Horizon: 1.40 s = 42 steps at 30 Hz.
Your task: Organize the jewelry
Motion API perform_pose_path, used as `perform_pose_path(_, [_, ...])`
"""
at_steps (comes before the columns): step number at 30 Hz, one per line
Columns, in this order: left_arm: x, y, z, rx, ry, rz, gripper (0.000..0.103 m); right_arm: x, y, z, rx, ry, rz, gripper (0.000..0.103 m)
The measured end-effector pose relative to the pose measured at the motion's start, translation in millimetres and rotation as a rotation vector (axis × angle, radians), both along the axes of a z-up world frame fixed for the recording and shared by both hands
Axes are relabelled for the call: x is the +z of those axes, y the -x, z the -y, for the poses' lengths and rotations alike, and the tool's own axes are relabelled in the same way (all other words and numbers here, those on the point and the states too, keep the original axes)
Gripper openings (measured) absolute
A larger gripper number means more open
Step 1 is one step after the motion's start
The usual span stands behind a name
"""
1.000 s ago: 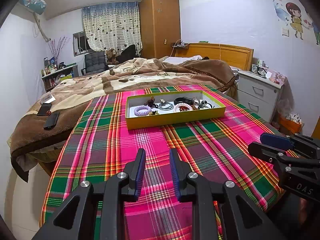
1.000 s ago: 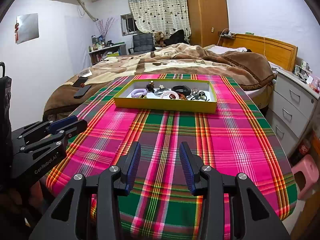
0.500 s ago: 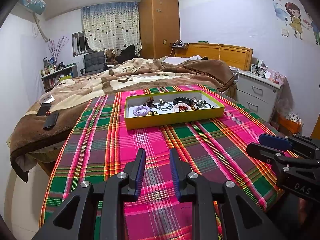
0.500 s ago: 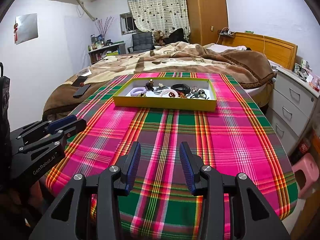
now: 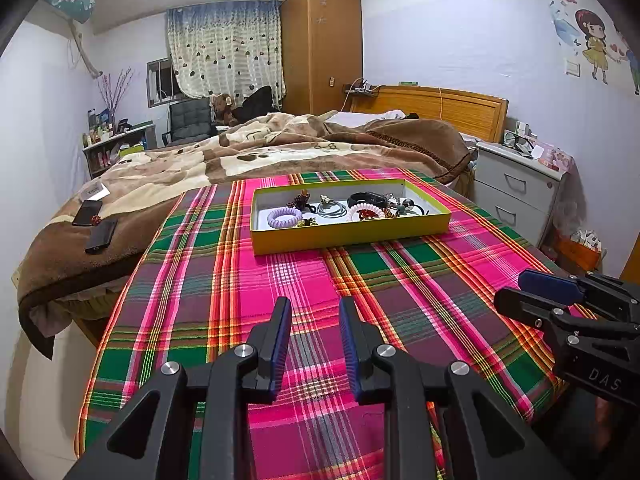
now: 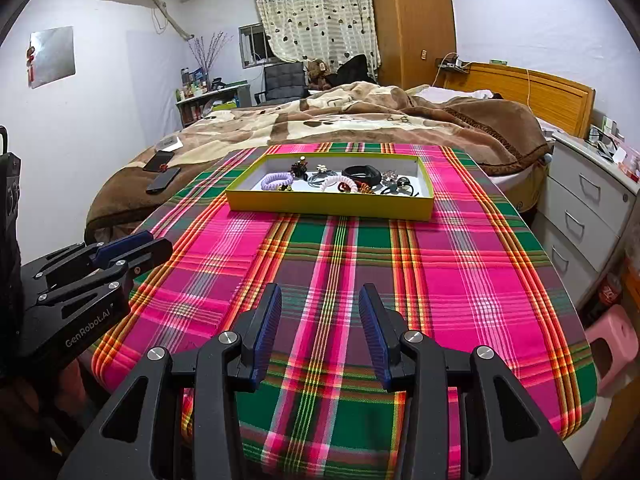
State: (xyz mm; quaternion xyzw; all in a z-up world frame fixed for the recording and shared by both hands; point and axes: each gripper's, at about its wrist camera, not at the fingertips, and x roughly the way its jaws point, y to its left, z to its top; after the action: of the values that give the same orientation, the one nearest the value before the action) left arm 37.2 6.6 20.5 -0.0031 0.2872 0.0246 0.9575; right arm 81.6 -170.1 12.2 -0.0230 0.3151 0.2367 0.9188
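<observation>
A shallow yellow box (image 5: 344, 236) (image 6: 328, 204) sits at the far end of a table with a pink and green plaid cloth (image 5: 304, 292) (image 6: 340, 264). Inside lie a lilac coil hair tie (image 5: 284, 217) (image 6: 275, 180), a black band (image 5: 368, 199) (image 6: 362, 172), a white coil tie (image 5: 362, 211), grey rings and small trinkets. My left gripper (image 5: 315, 312) is open and empty over the near cloth, well short of the box. My right gripper (image 6: 320, 300) is open and empty, also near the front edge.
A bed with a brown blanket (image 5: 248, 152) lies behind the table, with two phones (image 5: 94, 224) on it. A white drawer unit (image 5: 516, 188) stands at right, a pink stool (image 6: 612, 340) by the table's right edge. A wardrobe (image 5: 320, 48) stands at the back.
Both views have shifted very slightly; the box sits a touch lower in the right wrist view. Both grippers stay open and empty.
</observation>
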Motion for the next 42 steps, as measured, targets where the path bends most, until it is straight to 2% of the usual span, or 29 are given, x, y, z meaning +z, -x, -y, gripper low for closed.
perform_pose_path(42, [-5.7, -1.3, -1.4, 0.015, -0.004, -0.005, 0.024, -4.5, -0.6, -1.1, 0.001, 0.004, -0.006, 0.041])
